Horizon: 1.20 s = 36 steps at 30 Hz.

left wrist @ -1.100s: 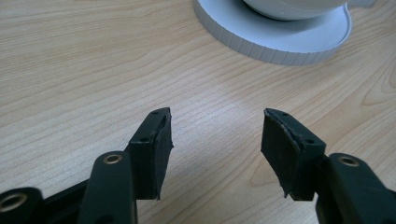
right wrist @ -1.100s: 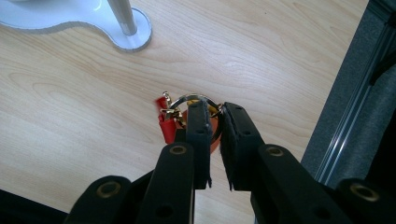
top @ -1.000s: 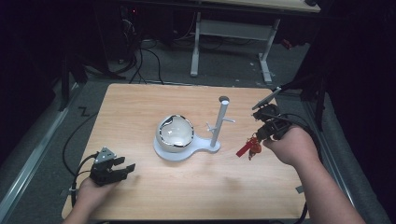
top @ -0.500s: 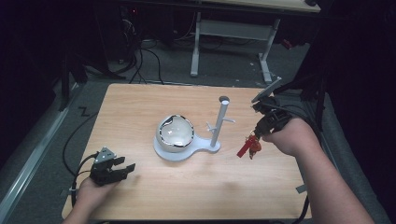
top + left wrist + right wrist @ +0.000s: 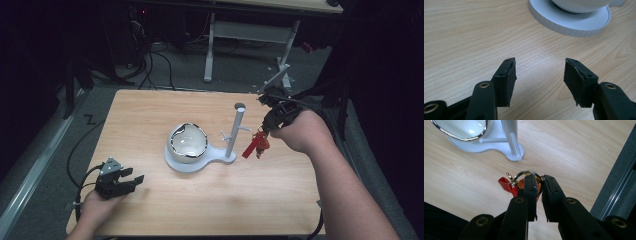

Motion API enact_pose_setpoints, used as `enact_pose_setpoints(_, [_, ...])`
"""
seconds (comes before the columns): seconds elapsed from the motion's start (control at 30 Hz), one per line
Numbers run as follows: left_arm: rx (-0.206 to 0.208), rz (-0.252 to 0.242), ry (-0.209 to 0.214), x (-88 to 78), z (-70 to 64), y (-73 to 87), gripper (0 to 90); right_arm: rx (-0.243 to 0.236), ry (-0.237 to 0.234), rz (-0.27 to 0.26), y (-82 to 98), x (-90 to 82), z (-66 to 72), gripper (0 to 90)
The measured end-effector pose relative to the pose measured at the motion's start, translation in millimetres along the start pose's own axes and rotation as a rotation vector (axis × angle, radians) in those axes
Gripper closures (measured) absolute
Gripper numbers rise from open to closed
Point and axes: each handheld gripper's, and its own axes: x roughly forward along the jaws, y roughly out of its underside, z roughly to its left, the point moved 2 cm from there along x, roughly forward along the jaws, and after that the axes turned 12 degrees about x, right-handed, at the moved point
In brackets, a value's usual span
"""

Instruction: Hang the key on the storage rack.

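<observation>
A white stand (image 5: 200,161) with a tall post (image 5: 235,131) and side pegs sits mid-table; a white bowl (image 5: 188,142) with a dark rim rests on its round base. My right gripper (image 5: 264,129) hangs just right of the post, shut on a metal key ring (image 5: 525,173) with a red tag (image 5: 254,145) dangling from it above the table. In the right gripper view the ring (image 5: 525,173) sticks out past the shut jaws, with the post's foot (image 5: 514,152) beyond. My left gripper (image 5: 131,181) rests open at the front left, nothing between its pads (image 5: 506,78).
The wooden table (image 5: 210,200) has bare room in front and at the left. The stand's ribbed base edge (image 5: 564,23) lies ahead of my left gripper. Behind the table stand a white desk frame (image 5: 250,35) and floor cables (image 5: 160,60).
My right gripper has lifted the key ring with the red tag off the table and carried it left, closer to the post. The left gripper has stayed put.
</observation>
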Motion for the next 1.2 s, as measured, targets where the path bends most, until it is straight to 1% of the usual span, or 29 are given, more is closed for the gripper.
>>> enact_pose_setpoints(0.23, [-0.008,-0.006,0.0,-0.8,0.4,0.6,43.4,0.004,-0.005,-0.012,-9.2,2.2,3.8,81.6])
enact_pose_setpoints(0.3, [-0.012,-0.009,0.001,-1.7,0.4,0.8,43.4,0.004,-0.003,-0.015,-13.5,5.4,3.8,81.6])
enact_pose_setpoints(0.33, [-0.009,-0.007,0.001,-2.2,0.8,1.1,43.4,0.003,-0.004,-0.017,-14.8,6.6,3.7,81.6])
enact_pose_setpoints(0.4, [-0.019,-0.011,0.0,-2.6,0.9,1.6,43.5,0.006,-0.005,-0.018,-17.5,8.5,3.2,81.6])
enact_pose_setpoints(0.63, [-0.029,-0.013,0.0,-3.9,2.7,3.7,43.5,0.021,0.003,-0.018,-24.7,15.4,-0.2,81.6])
enact_pose_setpoints(0.87, [-0.029,-0.011,-0.001,-4.2,3.0,4.5,43.6,0.031,0.018,-0.021,-27.7,21.6,-5.7,81.5])
enact_pose_setpoints(1.13, [-0.03,-0.007,0.0,-4.7,3.3,5.1,43.6,0.044,0.015,-0.029,-29.7,27.9,-9.9,81.5])
enact_pose_setpoints(1.2, [-0.032,-0.007,0.0,-4.8,3.5,5.3,43.6,0.037,0.016,-0.029,-30.5,29.5,-9.5,81.5])
